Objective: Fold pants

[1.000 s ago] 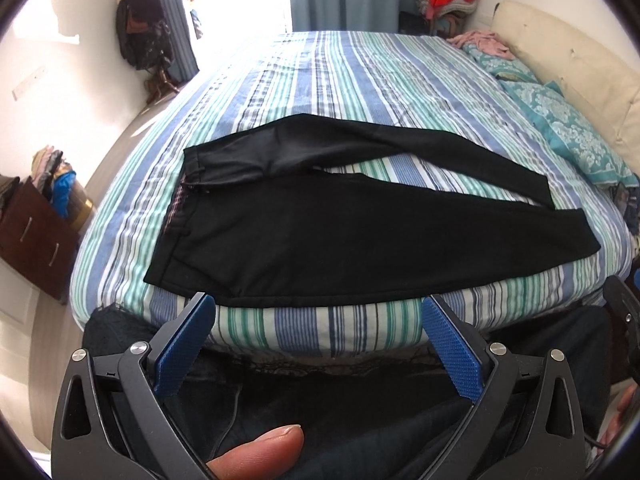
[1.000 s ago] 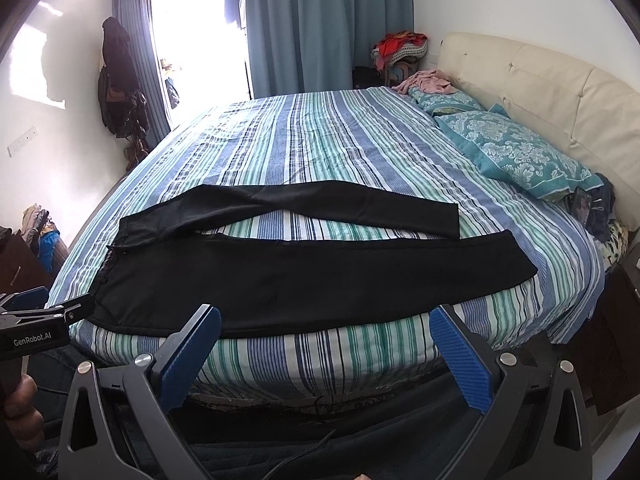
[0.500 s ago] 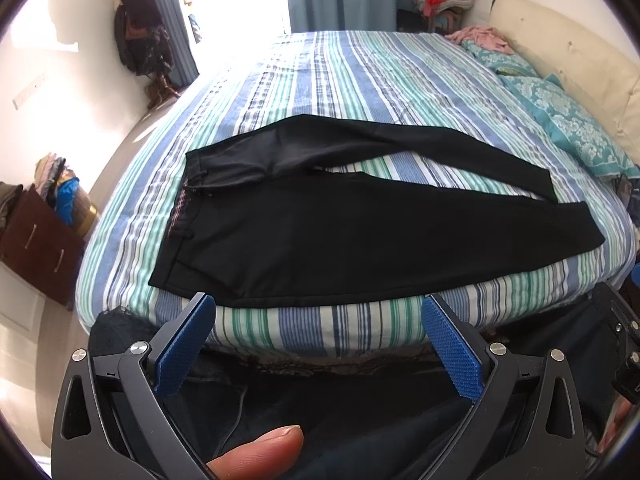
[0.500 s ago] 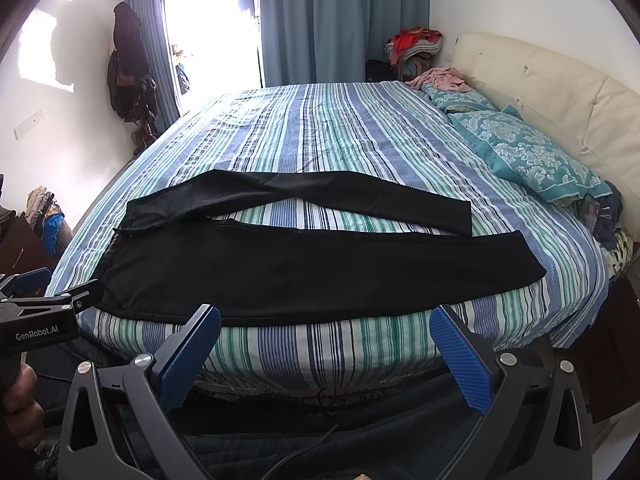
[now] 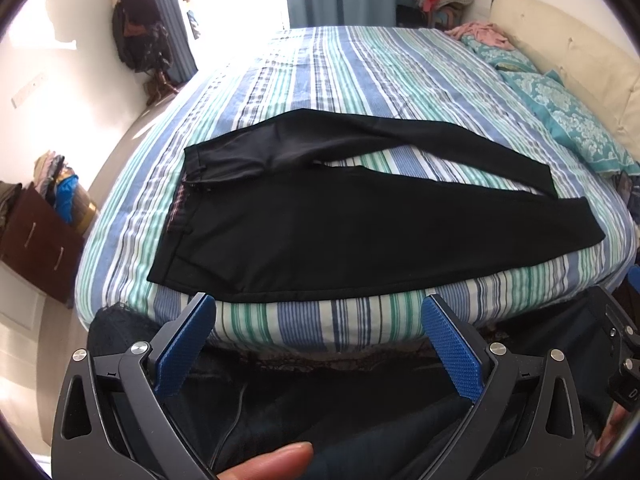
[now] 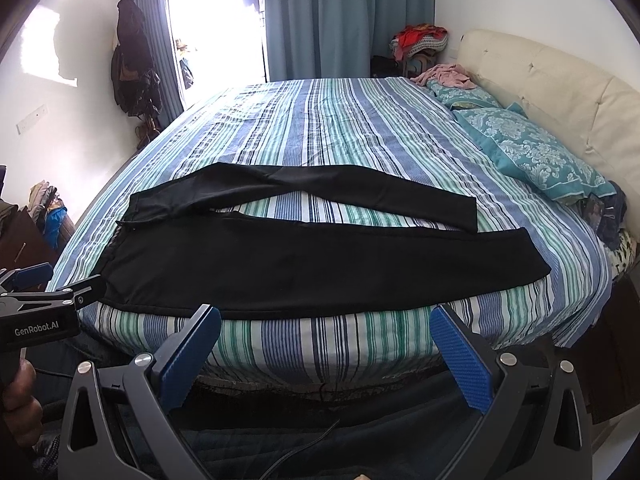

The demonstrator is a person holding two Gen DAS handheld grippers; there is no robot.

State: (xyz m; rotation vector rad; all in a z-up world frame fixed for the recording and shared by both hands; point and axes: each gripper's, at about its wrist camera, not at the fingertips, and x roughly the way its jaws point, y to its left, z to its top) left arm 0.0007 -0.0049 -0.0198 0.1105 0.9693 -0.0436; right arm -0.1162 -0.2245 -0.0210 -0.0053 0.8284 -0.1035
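Observation:
Black pants (image 5: 360, 224) lie flat on the striped bed (image 5: 360, 68), waistband to the left, the two legs spread apart toward the right. They also show in the right wrist view (image 6: 320, 264). My left gripper (image 5: 318, 312) is open and empty, held just off the bed's near edge below the pants' hip. My right gripper (image 6: 324, 324) is open and empty, also off the near edge. The left gripper's body (image 6: 40, 312) shows at the left of the right wrist view.
Teal pillows (image 6: 532, 152) and a cream headboard (image 6: 560, 92) are at the right. A dark wooden drawer unit (image 5: 36, 236) with clothes stands left of the bed. Curtains (image 6: 348, 20) and a coat rack (image 6: 132, 64) are at the back.
Both grippers have shifted slightly; the views tilted up a little and the pants sit a bit lower in the right wrist frame. Both stay open. The pants have not moved.

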